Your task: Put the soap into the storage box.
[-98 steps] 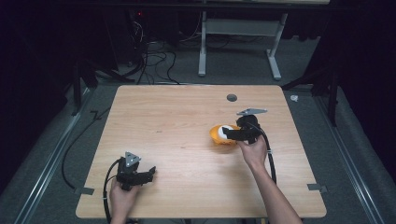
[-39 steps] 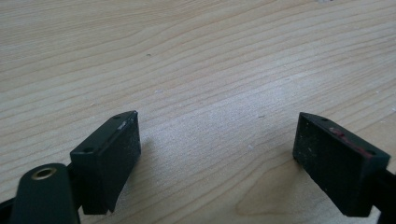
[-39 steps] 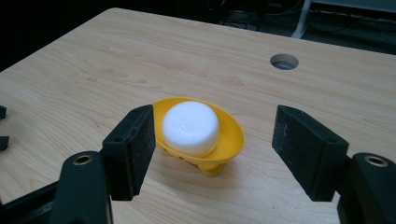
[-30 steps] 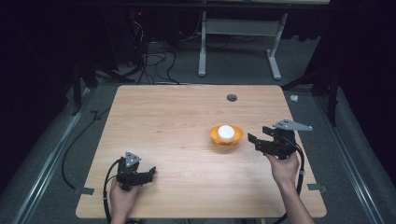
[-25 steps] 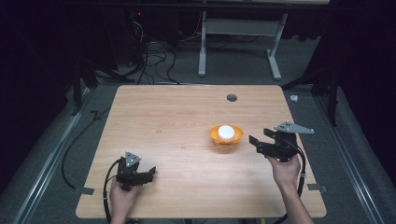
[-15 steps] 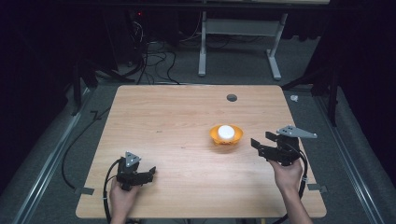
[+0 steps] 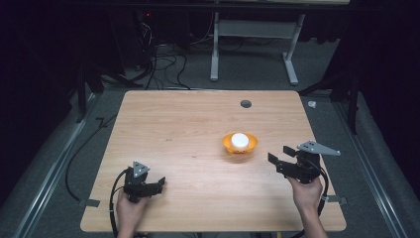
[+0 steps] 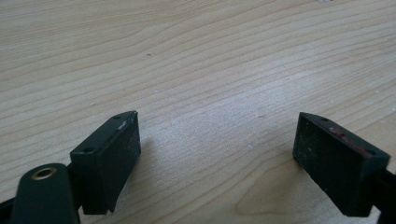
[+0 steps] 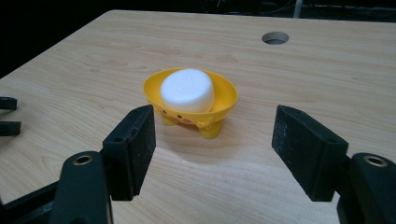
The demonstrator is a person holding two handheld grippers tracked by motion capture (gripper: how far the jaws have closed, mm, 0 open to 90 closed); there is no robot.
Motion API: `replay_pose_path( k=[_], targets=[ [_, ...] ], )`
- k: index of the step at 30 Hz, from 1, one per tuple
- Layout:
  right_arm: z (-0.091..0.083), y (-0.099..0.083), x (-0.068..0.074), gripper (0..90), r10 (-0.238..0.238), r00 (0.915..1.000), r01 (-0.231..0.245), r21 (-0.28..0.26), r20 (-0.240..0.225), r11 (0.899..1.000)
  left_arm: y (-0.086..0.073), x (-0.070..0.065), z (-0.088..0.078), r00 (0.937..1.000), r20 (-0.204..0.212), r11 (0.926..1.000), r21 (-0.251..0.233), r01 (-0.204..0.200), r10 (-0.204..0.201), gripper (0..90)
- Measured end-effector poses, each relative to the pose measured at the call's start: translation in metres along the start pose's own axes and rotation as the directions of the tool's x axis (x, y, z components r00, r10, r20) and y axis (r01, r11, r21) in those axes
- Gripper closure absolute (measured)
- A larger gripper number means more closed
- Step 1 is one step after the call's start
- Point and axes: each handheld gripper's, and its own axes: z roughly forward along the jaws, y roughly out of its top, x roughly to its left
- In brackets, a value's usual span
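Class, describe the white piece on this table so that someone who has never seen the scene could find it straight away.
Start at the wooden table, then move right of its middle, below the round hole, to the small yellow bowl standing on stubby feet. The white piece sits inside that bowl: a squat, rounded white plug, the only white thing on the tabletop.

A rectangular light-wood table (image 7: pixel 188 134) with a visible grain stands in a dim room, lit from above so that its top is bright while the surroundings fall into shadow. A small round hole (image 7: pixel 245 103) is cut near its far edge. The grey carpeted floor (image 7: pixel 257 74) lies around it. Beyond the far edge, a white metal frame with two splayed legs (image 7: pixel 252 34) stands beside a tangle of black cables (image 7: pixel 158 59). Farther back there is only darkness.
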Motion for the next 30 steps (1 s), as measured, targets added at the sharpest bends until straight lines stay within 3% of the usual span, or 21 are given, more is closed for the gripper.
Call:
replay_pose_path(
  k=[11,30],
  targets=[
    [-0.003,-0.014,-0.001,31.2,0.006,0.9999,-0.006,0.011,0.009,1.0,0.0,0.0,0.0,1.0,0.0,1.0,0.0,0.0,0.0,15.6],
    [0.009,-0.038,0.0,31.3,0.028,0.9993,-0.029,0.049,0.025,0.998,0.0,0.0,0.0,1.0,0.0,1.0,0.0,0.0,0.0,15.6]
  ],
)
